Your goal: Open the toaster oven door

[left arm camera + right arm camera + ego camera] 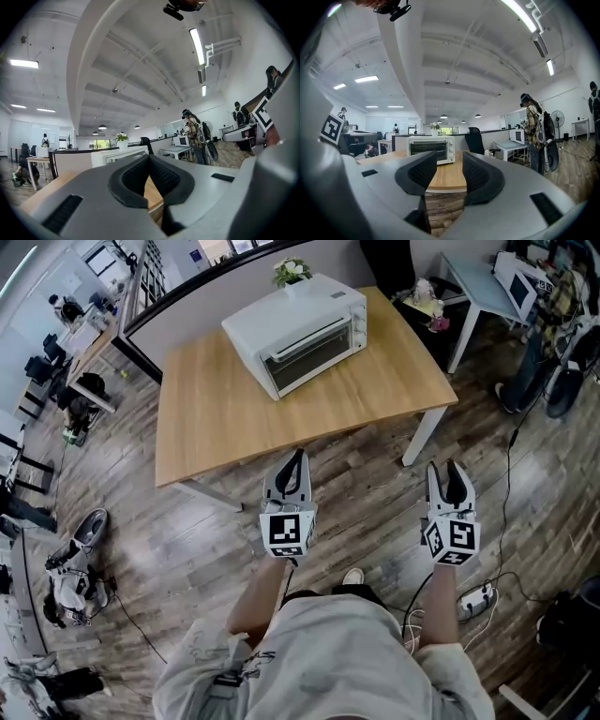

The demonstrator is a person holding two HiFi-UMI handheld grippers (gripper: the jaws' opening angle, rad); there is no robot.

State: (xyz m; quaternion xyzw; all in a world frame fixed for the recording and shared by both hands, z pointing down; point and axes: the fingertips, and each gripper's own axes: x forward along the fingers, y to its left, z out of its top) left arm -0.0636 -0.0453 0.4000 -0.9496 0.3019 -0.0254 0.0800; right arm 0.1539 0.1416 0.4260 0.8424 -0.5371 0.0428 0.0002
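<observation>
A white toaster oven stands at the far side of a wooden table, its glass door shut and facing me. In the right gripper view the toaster oven is straight ahead; in the left gripper view the toaster oven is partly hidden by the jaws. Both grippers hang over the floor, short of the table's near edge. My left gripper has its tips together on nothing. My right gripper is open, with a clear gap and nothing between its pads.
A potted plant sits behind the toaster against a dark partition. A white side table with a microwave stands at the back right. A person stands at the right. A power strip and cables lie on the floor near my right foot.
</observation>
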